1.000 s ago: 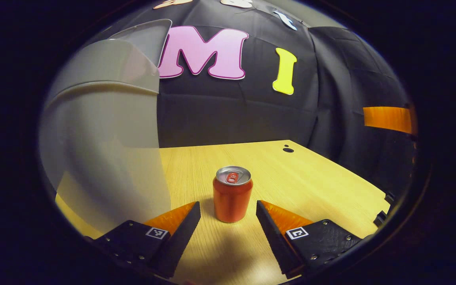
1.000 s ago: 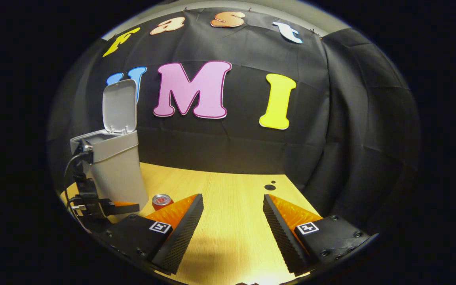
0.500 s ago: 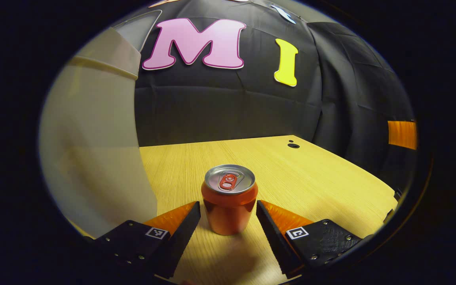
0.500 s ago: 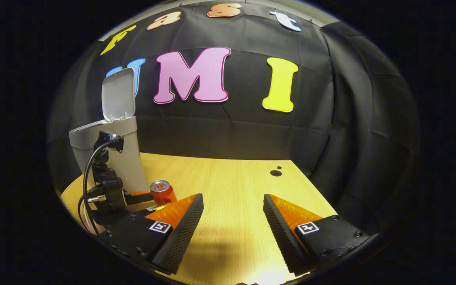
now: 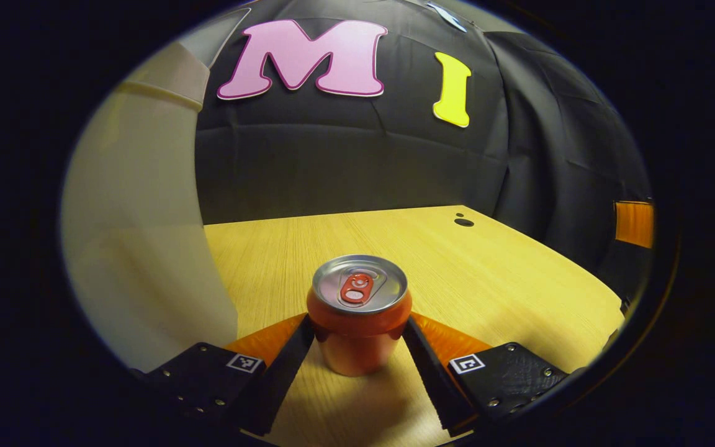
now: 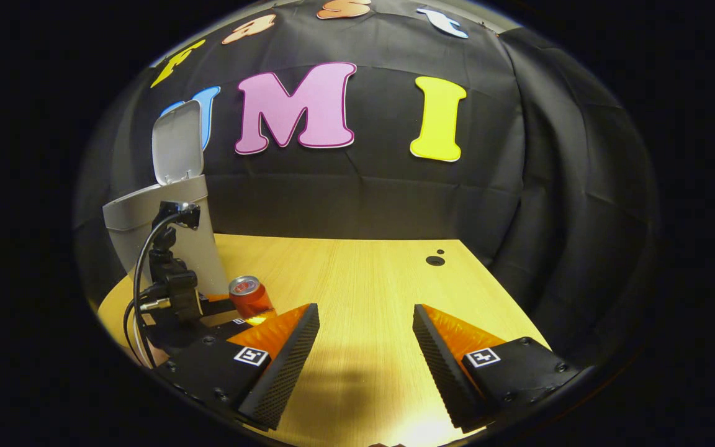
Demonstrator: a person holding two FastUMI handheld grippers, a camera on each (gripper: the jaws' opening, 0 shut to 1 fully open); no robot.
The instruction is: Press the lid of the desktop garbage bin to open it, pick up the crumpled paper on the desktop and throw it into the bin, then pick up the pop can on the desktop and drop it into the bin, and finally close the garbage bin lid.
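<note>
Pop can (image 5: 359,313) stood upright on desk (image 5: 494,279), just right of bin (image 5: 140,236), between spread fingers of left hand-held gripper (image 5: 357,366). Judged light, smooth, dentable: take mid-wall, gently.

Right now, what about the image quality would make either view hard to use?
Left gripper view: the garbage bin looms soft and bowed by the fisheye, while the pop can stays sharp. Right gripper view: a bright glare patch on the desktop near the bottom edge.
</note>
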